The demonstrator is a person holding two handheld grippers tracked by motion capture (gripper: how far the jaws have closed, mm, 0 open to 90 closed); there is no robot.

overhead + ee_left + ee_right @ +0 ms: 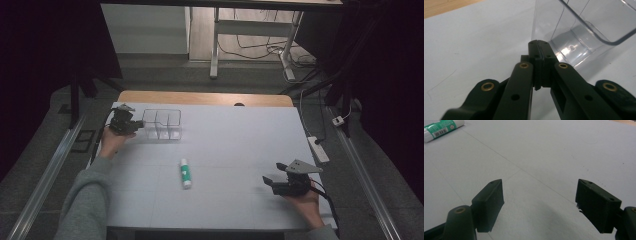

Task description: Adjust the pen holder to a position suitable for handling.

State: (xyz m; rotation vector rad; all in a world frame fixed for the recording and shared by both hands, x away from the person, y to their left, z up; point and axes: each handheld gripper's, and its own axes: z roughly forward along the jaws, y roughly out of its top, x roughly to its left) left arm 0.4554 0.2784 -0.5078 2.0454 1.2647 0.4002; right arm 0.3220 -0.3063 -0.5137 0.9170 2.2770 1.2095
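White tabletop: left tool (134,125) pinched closed against clear organizer (162,124); right tool (274,181) wide apart.

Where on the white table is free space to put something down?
Bare patches: between the glue stick and the right hand-held gripper, and the far right part beyond them. Crowded: the far left corner, where the left hand-held gripper, jaws together, meets the clear organizer.

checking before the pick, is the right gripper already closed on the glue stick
No, the right gripper stands with its jaws wide apart over bare table, and the glue stick lies well off from it.
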